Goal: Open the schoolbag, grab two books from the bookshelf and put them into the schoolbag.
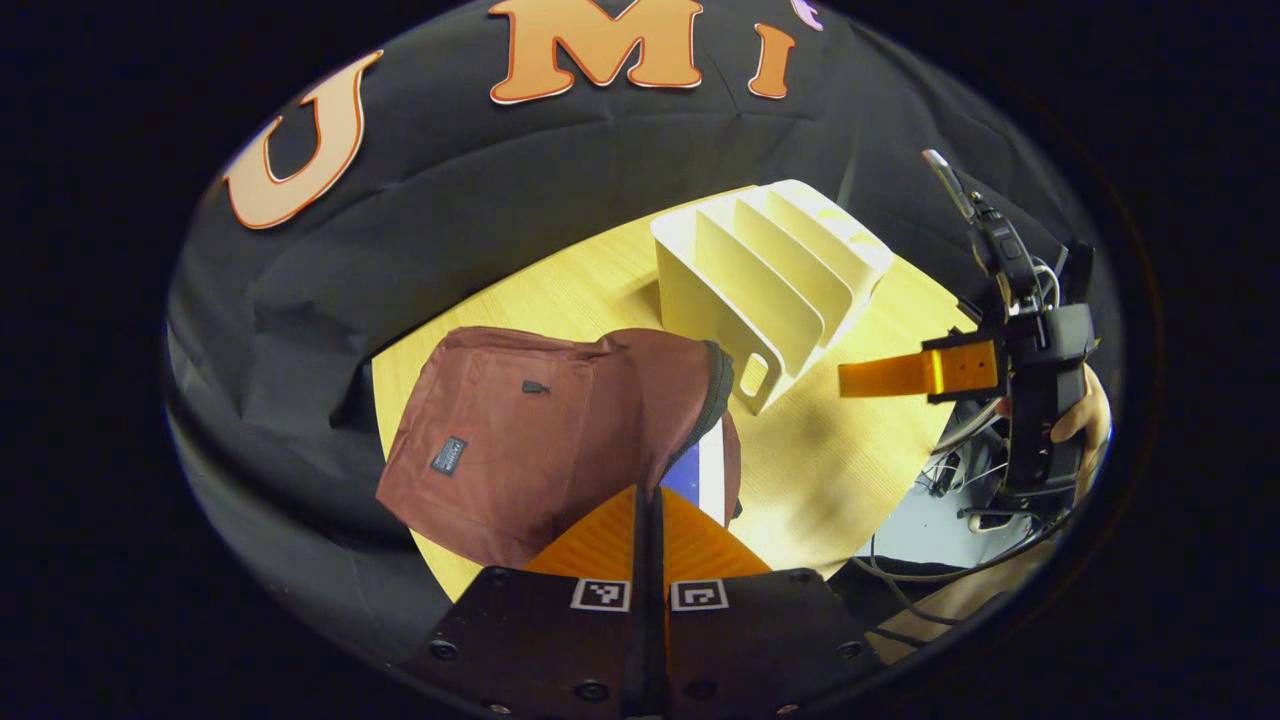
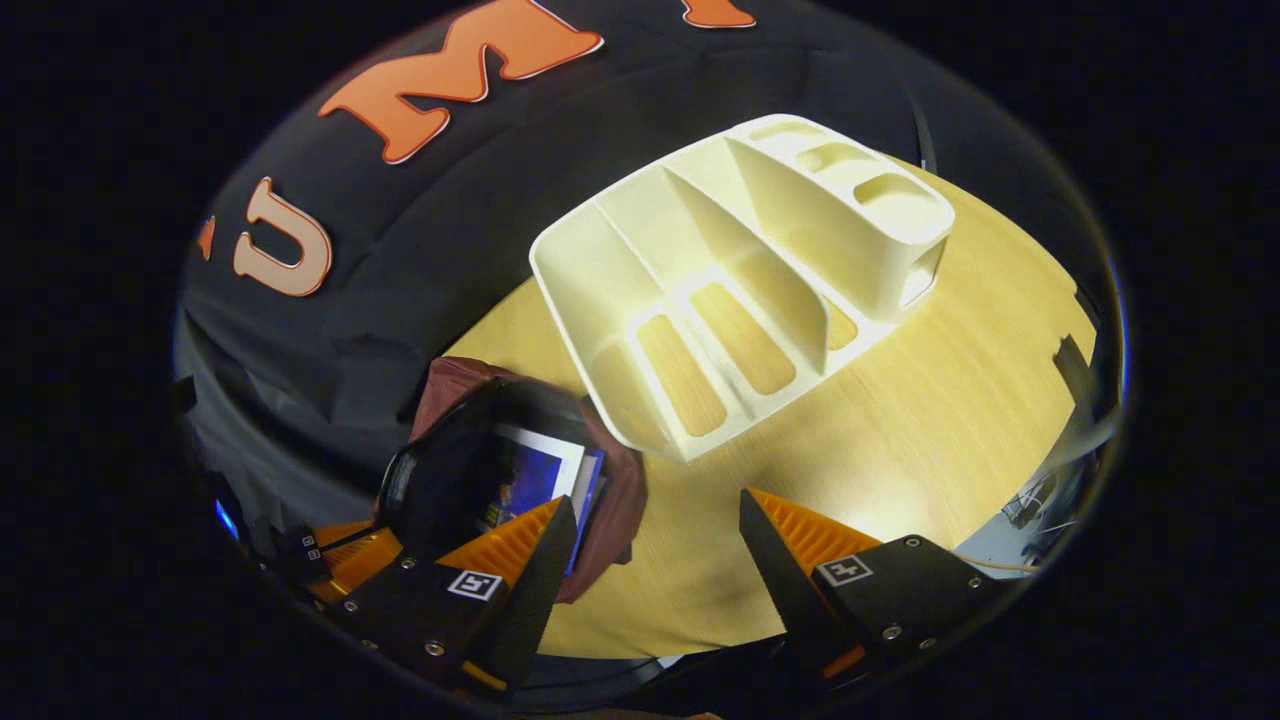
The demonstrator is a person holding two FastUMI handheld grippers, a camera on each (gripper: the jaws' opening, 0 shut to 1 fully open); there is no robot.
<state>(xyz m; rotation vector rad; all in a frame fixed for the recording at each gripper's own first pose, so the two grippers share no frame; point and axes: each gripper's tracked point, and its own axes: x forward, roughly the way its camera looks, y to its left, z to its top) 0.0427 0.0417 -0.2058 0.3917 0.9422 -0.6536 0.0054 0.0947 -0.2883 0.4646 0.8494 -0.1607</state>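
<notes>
On the pale wooden bench point(image 1: 800, 470) a dark red schoolbag point(image 1: 520, 440) is lying on the left side, and a cream bookshelf point(image 1: 770, 270) with slanted dividers is standing just beside it, farther back and to the right. In the left gripper view the bag is showing its front face with a small dark label and a zipper pull, and its zipped mouth is turning toward the bookshelf. The mouth is standing open, and the edge of a blue and white book point(image 1: 700, 470) is showing inside it. The slots of the bookshelf that can be seen are holding no books.

The left gripper point(image 1: 648, 500) is sitting at the near edge of the bag's opening with its fingers pressed together; their tips are lying over the rim of the opening, but I cannot tell whether they are pinching the fabric between them.

In the right gripper view the right gripper point(image 2: 660, 530) is hovering above the bench in front of the bookshelf point(image 2: 740, 280), with its fingers spread wide and holding nothing. Under its left finger the open schoolbag point(image 2: 610, 500) is visible, with the book point(image 2: 540, 475) lying in the dark inside.

In the left gripper view the right gripper point(image 1: 880, 378) is appearing at the far right, held by a hand point(image 1: 1085, 415), well apart from the bag.
</notes>
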